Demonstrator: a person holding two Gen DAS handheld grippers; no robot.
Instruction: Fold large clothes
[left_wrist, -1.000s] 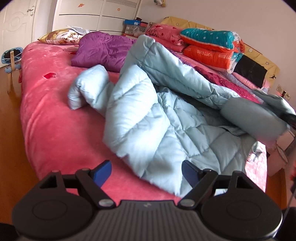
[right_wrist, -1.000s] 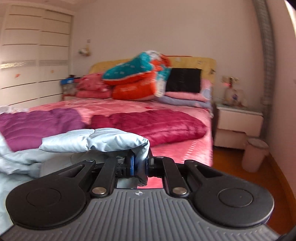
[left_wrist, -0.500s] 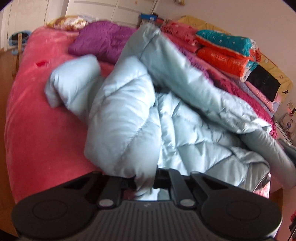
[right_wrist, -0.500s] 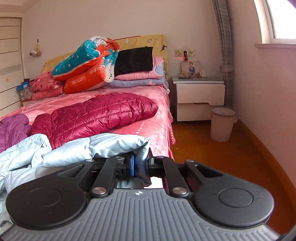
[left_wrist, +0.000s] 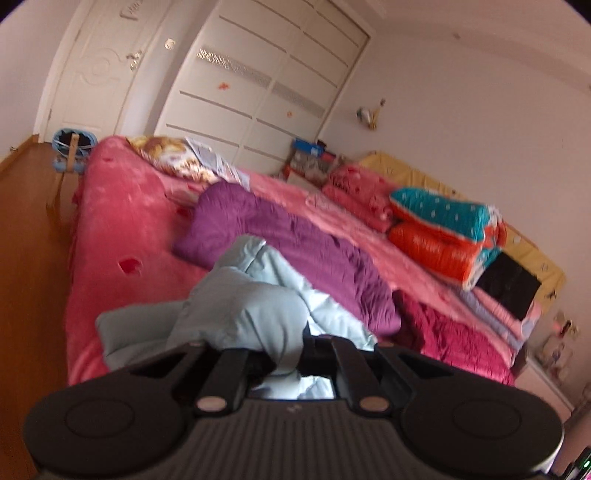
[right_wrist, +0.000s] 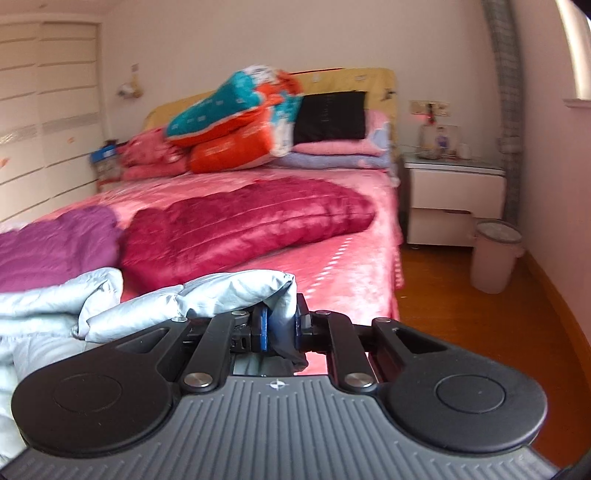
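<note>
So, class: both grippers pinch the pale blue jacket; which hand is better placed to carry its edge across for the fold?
Probably left: the left gripper holds the pale blue jacket with open bed ahead.

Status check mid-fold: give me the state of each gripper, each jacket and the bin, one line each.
Left gripper: shut on the pale blue puffer jacket.
Right gripper: shut on another edge of the same jacket.
Pale blue puffer jacket: bunched, held at two points, not yet folded.
Purple puffer jacket: lying spread on the pink bed.
Dark red quilted jacket: lying flat on the bed.
Pale plastic bin: upright on the floor.
</note>
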